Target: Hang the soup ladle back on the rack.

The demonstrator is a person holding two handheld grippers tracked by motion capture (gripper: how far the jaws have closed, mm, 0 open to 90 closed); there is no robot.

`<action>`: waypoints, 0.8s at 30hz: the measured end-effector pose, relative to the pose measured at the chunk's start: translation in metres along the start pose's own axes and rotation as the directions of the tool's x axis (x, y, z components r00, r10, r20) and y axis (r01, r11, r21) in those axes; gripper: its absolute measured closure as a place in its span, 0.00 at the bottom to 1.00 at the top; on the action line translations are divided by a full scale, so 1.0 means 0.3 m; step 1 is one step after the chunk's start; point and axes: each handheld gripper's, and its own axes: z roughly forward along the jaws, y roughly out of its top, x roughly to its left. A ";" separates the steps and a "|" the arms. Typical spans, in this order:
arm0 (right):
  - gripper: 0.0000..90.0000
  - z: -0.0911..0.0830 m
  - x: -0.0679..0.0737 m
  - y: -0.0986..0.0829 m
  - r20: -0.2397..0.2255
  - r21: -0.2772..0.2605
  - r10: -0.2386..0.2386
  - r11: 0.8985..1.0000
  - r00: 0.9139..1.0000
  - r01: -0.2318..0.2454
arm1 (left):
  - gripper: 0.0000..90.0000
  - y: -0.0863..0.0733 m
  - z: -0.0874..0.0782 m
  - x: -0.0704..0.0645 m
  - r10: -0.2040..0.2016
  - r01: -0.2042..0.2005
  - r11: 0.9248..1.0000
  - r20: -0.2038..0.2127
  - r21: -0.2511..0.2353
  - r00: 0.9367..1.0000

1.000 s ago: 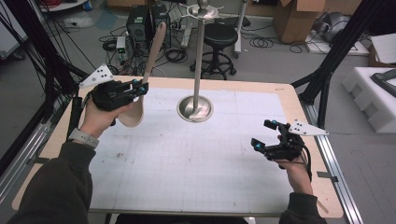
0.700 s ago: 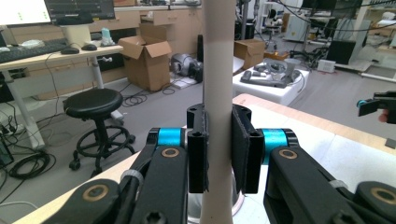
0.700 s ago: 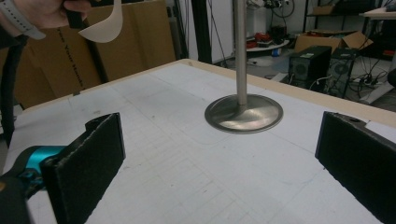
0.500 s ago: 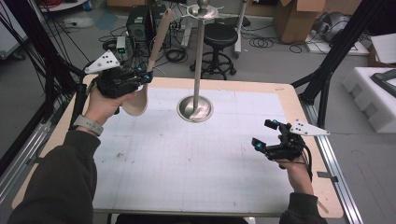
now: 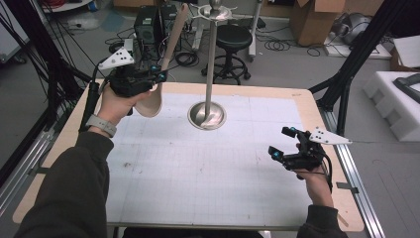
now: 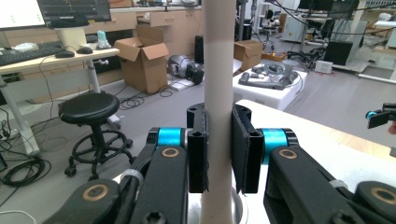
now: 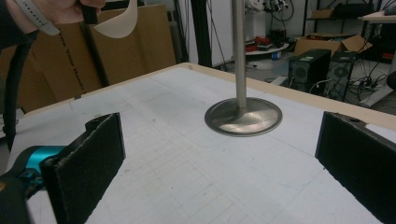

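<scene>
Spoon point(image 5: 163, 64), long, pale and wooden-looking, sits clamped in the left gripper point(image 5: 157, 77) at about ten o'clock on the table point(image 5: 208, 188). Its handle rises toward twelve o'clock and its broad bowl hangs below the jaws, clear of the tabletop. In the left gripper view the handle point(image 6: 218, 93) runs upright between the two black pads point(image 6: 198, 149), which press it from both sides. Just to the three-o'clock side of the spoon stands a metal stand point(image 5: 210, 59), its round base point(image 5: 206, 115) resting on the table near twelve o'clock; spoon and pole are near each other but apart. Right gripper point(image 5: 283, 145) hovers at about four o'clock, well apart from the stand, jaws spread wide with nothing between them. Cardboard boxes point(image 5: 317, 20) sit on the floor beyond the table; their contents cannot be made out.
</scene>
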 end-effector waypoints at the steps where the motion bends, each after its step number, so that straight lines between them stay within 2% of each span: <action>1: 0.00 0.000 0.000 0.000 0.000 -0.001 -0.001 1.000 1.000 0.001 | 0.87 -0.003 0.003 0.001 -0.002 0.001 1.000 0.002 0.002 1.000; 7: 0.00 -0.002 -0.001 0.000 -0.001 -0.001 0.004 1.000 1.000 -0.004 | 0.86 -0.014 0.020 0.007 -0.028 0.027 1.000 0.019 0.016 0.999; 18: 0.00 -0.011 -0.002 0.002 0.002 -0.010 0.007 1.000 1.000 -0.007 | 0.87 -0.025 0.040 0.015 -0.045 0.044 0.999 0.027 0.025 0.999; 24: 0.00 -0.016 -0.005 0.002 0.006 -0.015 0.006 1.000 1.000 -0.006 | 0.86 -0.024 0.041 0.012 -0.051 0.051 0.999 0.040 0.013 0.998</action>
